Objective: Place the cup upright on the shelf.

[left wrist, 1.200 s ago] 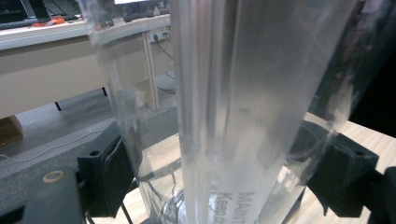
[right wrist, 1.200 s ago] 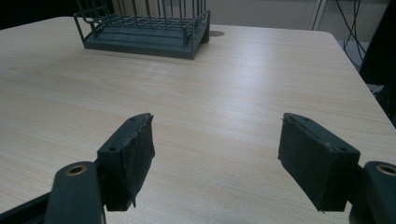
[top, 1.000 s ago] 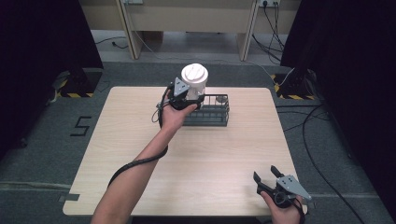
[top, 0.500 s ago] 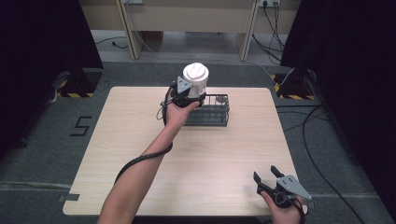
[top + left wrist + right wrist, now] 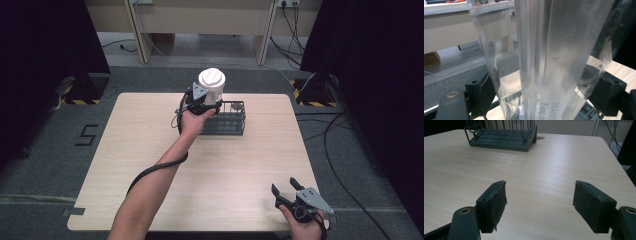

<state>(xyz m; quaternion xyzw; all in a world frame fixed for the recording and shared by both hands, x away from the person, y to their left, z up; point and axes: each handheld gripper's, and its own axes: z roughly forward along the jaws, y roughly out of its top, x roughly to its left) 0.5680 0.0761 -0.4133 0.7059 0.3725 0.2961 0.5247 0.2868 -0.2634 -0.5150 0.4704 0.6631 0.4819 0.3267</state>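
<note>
Jaws clamp clear container (image 5: pixel 554 62), printed letters "Keep" legible.

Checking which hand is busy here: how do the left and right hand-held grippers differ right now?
The left hand-held gripper is shut on a clear container with a white lid, while the right hand-held gripper is open and holds nothing. The left is raised at the far side, over the wire rack; the right sits low at the near right edge of the table. Both have black jaws.

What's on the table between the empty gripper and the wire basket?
Nothing. In the right gripper view, bare wooden table runs from the right gripper up to the wire basket; the high view shows the same.
</note>
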